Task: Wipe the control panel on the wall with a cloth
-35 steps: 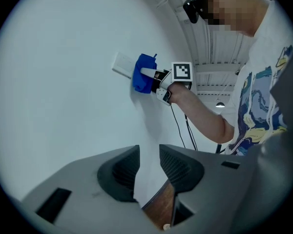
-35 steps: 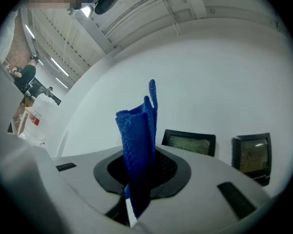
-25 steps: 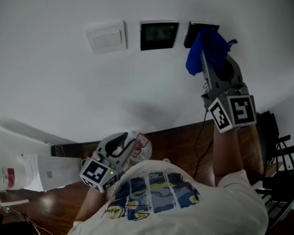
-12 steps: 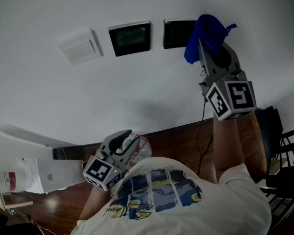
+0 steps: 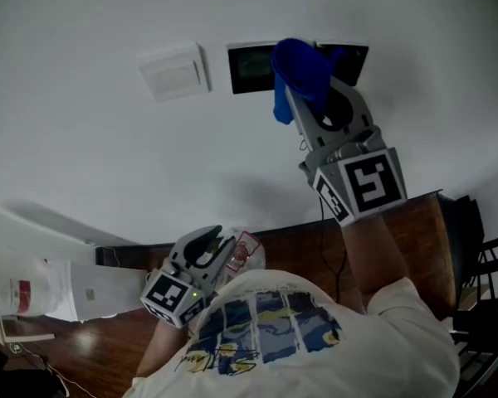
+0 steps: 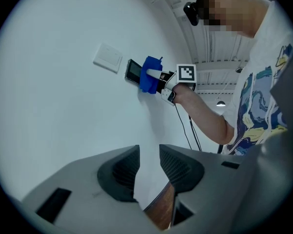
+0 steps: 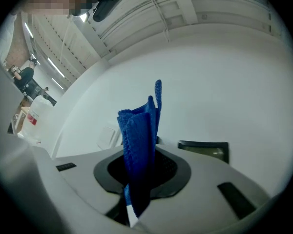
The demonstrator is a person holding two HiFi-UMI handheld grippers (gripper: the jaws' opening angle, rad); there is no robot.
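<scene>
Well, the stroke had travelled left along the white wall (image 5: 83,139). Half a second earlier the blue woven cloth (image 5: 297,66) sat over the far edge of the right dark rectangular control panel (image 5: 353,56). At this moment it bridged the gap between that one and the left dark rectangular control panel (image 5: 251,67) with its faintly lit screen, covering the near edge of each.

The right tongs (image 5: 307,104) were clenched on the cloth, the fabric bunched upright between the jaws in the right gripper view. They seemed to press it at the wall, though actual contact with the glass was hidden behind the folds. The white plastic switch plate (image 5: 174,71) lay uncovered just beyond the left panel.

The left tongs (image 5: 201,259) hung low by the person's patterned shirt (image 5: 266,330). Their jaws were a little apart with nothing between them, only wall and brown wooden floor (image 6: 161,206) showing through the gap. They took no part.

For the task, that read as the right panel's pass largely made and the left one only just reached, so probably about midway. Most of the left screen looked yet to be covered. The next call would likely be more leftward sweep under steady, light pressure, with the risk of waking or triggering the screen if the cloth bore down too hard.
</scene>
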